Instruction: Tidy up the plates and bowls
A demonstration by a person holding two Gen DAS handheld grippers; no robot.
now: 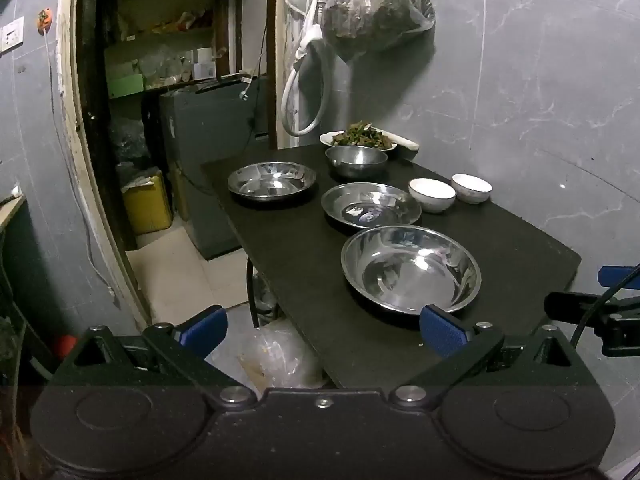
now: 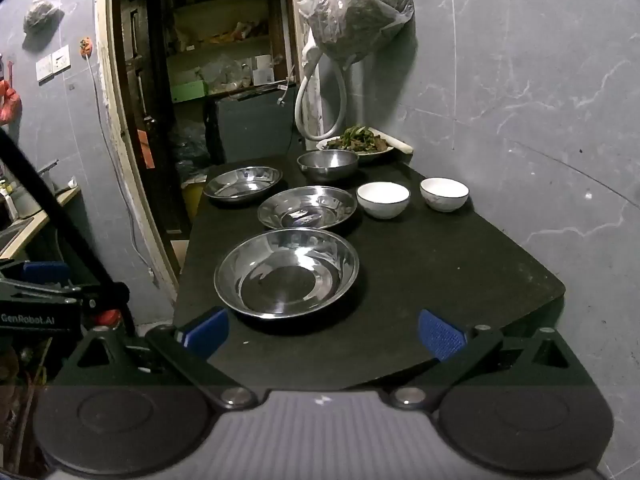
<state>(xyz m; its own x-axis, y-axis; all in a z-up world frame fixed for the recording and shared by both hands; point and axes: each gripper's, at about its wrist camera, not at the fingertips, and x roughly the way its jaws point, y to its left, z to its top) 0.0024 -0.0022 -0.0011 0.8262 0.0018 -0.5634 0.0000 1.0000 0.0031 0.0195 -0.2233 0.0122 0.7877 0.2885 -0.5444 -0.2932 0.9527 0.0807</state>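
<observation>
A large round stainless-steel basin (image 2: 286, 273), shiny and deep with a flat bottom, stands nearest on the black matte counter (image 2: 460, 264). Just behind it is a shallower round steel plate (image 2: 307, 207), and further back to the left a second shallow steel plate (image 2: 243, 183). A small deep steel bowl (image 2: 328, 165) stands behind these. To the right of the middle plate two small white ceramic bowls, the nearer white bowl (image 2: 383, 199) and the farther white bowl (image 2: 444, 193), stand side by side, close but not touching. All these dishes look empty. At the far end of the counter, against the grey marbled wall (image 2: 520, 80), a white plate with green cooked vegetables (image 2: 356, 142) is placed. Above it a clear plastic bag with dark contents (image 2: 356, 12) hangs on the wall, beside a white hose (image 2: 316, 96).

The right hand-held gripper (image 2: 322, 334) is over the near edge of the counter, tilted downward, with its blue ribbed pads (image 2: 440, 334) spread fully wide and nothing between them. The left hand-held gripper (image 1: 322, 330) is at the left near corner, also tilted downward, its blue pads (image 1: 442, 330) as wide apart and holding nothing; the right pad appears just before the rim of the large basin (image 1: 410, 269).
</observation>
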